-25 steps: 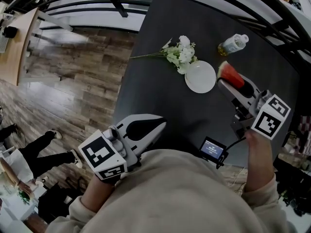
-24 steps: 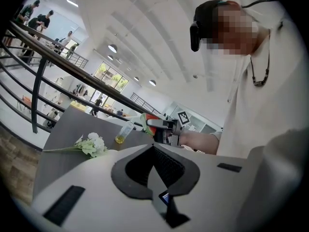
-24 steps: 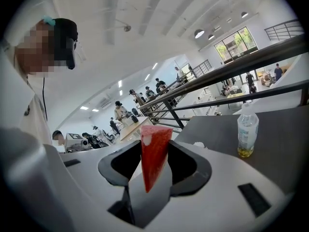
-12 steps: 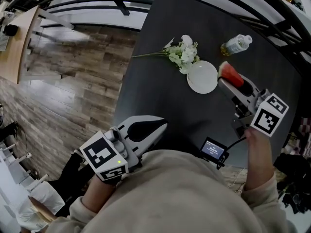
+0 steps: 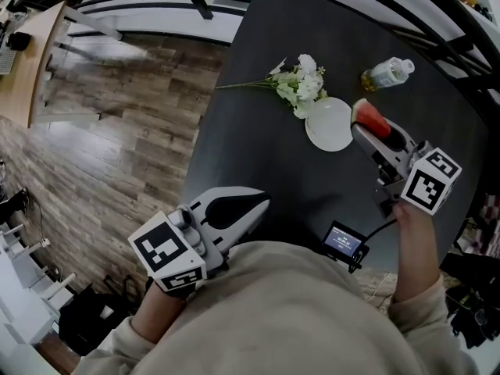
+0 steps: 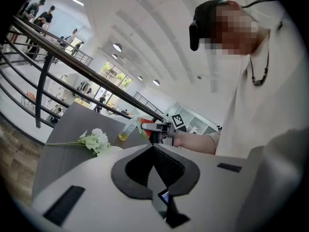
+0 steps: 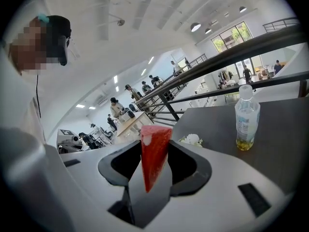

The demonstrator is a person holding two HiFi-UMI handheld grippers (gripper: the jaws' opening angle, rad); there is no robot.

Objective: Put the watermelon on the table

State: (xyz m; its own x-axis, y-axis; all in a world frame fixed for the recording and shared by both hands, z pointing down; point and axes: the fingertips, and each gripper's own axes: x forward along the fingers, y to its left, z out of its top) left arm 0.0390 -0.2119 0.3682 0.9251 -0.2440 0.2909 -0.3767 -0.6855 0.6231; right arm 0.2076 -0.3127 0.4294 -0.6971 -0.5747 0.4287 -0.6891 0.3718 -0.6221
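table: big dark top (image 5: pixel 250 139), plenty of bare space on it
left gripper: (image 5: pixel 248 206) jaws pressed together, nothing in them, parked at the near edge
right gripper: (image 5: pixel 366 133) clamped on the slice, hovering just right of the plate (image 5: pixel 332 127)
plate: white and empty, but skip it, the task says table
watermelon: red wedge (image 7: pixel 154 151) up in the air; I'd lower it onto bare tabletop, touch down first, then let go, clear of the bottle (image 5: pixel 388 73)

Head view looks steeply down on the table (image 5: pixel 258 131); both gripper views skim across it, apparently low.
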